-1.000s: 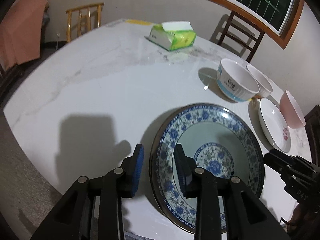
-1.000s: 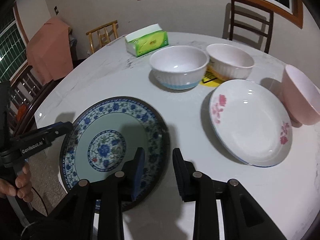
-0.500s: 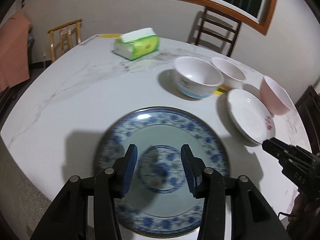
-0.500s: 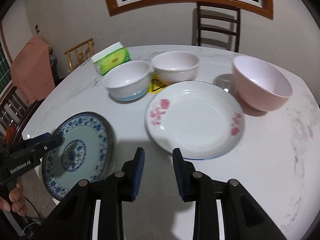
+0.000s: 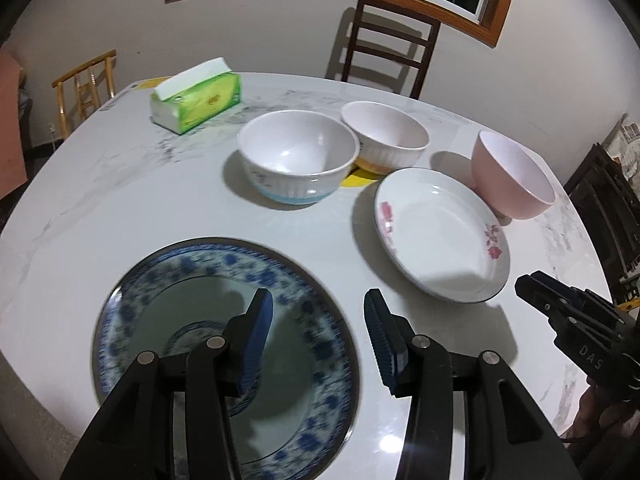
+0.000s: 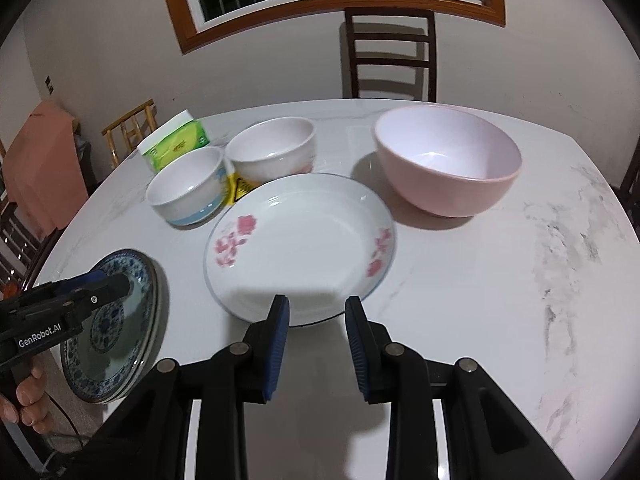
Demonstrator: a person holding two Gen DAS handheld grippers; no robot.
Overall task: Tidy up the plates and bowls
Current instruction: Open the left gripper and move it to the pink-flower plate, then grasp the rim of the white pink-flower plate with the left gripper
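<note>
Two plates and three bowls sit on the white marble desk (image 6: 500, 280). The blue patterned plate (image 5: 224, 356) lies flat at the near left edge, with the left gripper (image 5: 318, 344) over its right rim, jaws apart and empty. The white floral plate (image 6: 300, 244) lies mid-desk; the right gripper (image 6: 316, 344) hovers at its near rim, jaws narrowly parted, gripping nothing. Behind it stand the blue-banded bowl (image 6: 186, 194), the white bowl (image 6: 272, 154) and the pink bowl (image 6: 448, 160); a tissue pack (image 6: 176, 146) lies toward the far left edge.

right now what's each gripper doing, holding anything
left gripper: open, holding nothing, fingers above the blue plate.
right gripper: open, holding nothing, at the floral plate near rim.
</note>
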